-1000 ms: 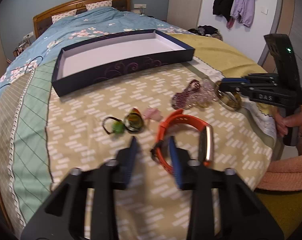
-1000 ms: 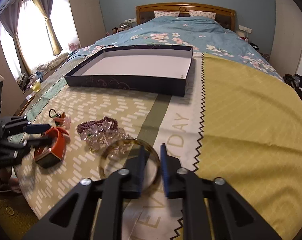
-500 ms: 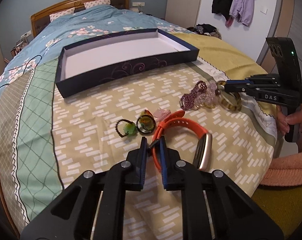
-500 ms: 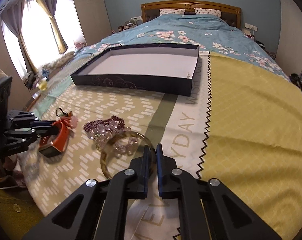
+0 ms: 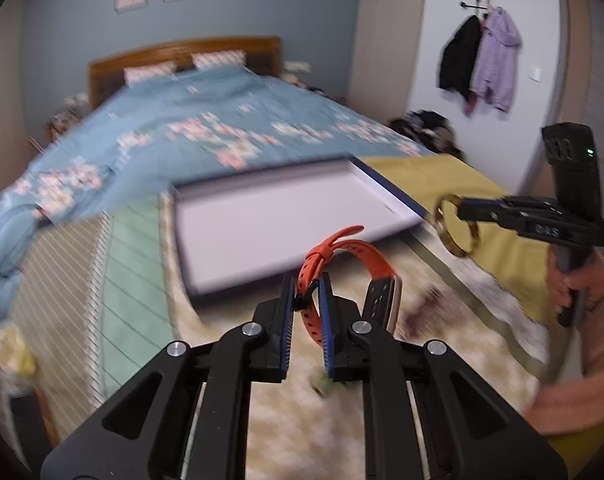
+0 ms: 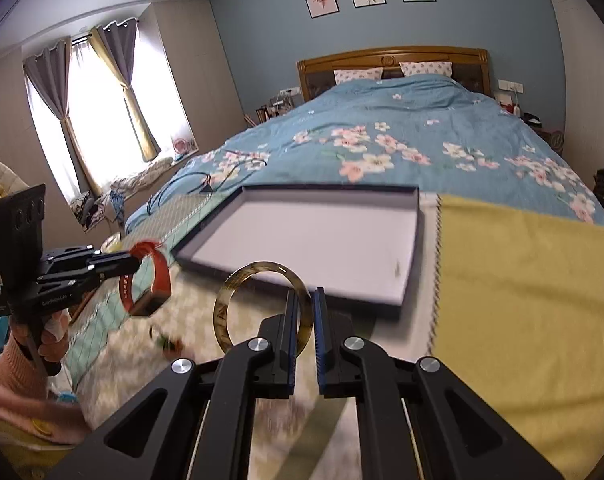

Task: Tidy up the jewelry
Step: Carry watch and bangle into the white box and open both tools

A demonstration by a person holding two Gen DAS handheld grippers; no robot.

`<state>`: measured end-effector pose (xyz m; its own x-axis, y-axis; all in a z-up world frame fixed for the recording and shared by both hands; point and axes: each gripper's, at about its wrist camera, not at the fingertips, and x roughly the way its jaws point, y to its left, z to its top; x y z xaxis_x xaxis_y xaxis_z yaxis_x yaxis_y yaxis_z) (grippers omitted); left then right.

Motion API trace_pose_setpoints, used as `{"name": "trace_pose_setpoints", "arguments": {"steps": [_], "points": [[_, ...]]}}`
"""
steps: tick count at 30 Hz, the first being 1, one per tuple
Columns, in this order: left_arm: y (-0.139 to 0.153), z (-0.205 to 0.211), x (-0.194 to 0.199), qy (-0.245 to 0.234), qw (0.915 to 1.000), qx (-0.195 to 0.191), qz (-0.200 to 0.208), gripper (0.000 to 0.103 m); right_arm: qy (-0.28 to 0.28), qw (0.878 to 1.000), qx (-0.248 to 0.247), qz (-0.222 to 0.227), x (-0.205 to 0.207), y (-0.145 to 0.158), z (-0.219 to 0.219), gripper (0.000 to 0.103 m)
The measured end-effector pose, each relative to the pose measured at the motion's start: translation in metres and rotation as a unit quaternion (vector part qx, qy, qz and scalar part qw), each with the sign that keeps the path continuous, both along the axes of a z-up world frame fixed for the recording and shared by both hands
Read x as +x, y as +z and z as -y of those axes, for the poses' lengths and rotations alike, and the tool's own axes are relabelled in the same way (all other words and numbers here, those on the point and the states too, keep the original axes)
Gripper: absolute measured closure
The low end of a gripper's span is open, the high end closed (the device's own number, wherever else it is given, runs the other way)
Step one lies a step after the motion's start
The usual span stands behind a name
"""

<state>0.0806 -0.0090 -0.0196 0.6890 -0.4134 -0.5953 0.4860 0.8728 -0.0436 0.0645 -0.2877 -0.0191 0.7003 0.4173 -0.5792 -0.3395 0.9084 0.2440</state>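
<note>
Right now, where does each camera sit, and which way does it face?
Left wrist: on the left gripper, facing the headboard; jaws pinch the orange-strapped watch; the other hand shows.
Right wrist: on the right gripper, facing the headboard; jaws pinch the amber ring bangle.
Shared: the shallow navy box, both pieces.

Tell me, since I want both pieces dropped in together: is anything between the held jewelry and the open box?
Nothing visible. The orange watch and amber bangle hang clear before the box, whose inside looks bare.
</note>
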Motion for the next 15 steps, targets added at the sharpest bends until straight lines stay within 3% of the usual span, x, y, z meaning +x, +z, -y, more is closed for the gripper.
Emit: {"name": "trace_pose_setpoints", "arguments": {"steps": [6,15], "points": [[0.017,0.009,0.037,0.011,0.9995,0.025,0.017,0.090,-0.016,1.000,-0.001,-0.005,0.051,0.006,-0.002,0.097],[-0.003,0.032,0.120,0.005,0.9971,0.069,-0.032,0.090,-0.040,0.998,-0.018,-0.037,0.122,-0.008,-0.009,0.097]]}}
